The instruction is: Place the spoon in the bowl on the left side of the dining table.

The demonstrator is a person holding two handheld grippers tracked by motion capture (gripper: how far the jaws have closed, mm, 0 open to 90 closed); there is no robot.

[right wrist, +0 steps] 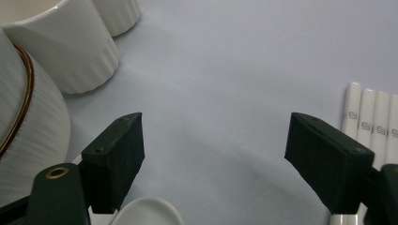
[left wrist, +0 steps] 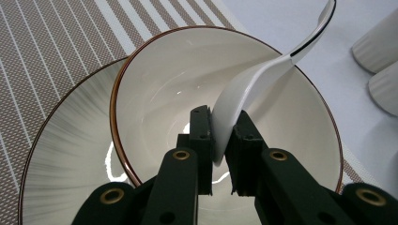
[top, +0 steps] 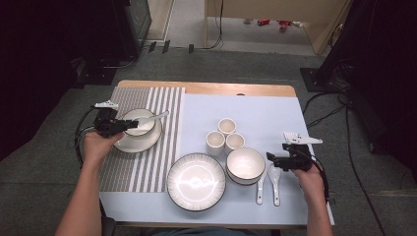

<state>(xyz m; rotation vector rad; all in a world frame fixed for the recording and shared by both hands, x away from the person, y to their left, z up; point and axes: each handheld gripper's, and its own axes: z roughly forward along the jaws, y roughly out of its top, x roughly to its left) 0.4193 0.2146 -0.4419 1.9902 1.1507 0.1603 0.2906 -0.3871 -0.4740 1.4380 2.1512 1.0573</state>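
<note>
Already the left tongs [left wrist: 219, 154] are pinched narrow on the bowl end of a white spoon [left wrist: 263, 79], whose handle slants up and out over the rim of the bowl [left wrist: 159, 84]. That bowl sits on a plate [left wrist: 65, 154] on the striped mat [top: 147, 162] near the tabletop's left edge, so the spoon is inside the bowl (whether its tip rests on the bottom I cannot tell).

Judged from this, one place setting is nearly assembled: plate down, bowl on it, spoon in the bowl but not let go. What looks left for it is to open the grip and back the left tongs out without tipping the spoon.

The rest of the ware is still gathered on the pale cloth [top: 265, 113]. A large plate [top: 196, 181] lies near the front edge, a second bowl [top: 245, 165] just beside it to the right, three small cups [top: 225, 135] clustered behind them, and two more spoons [top: 267, 184] beside that bowl toward the front right. The right tongs [top: 270, 158] stand wide and hold nothing, hovering low over the cloth next to the second bowl and those spoons. If a further setting is meant, all of it remains to be done.
</note>
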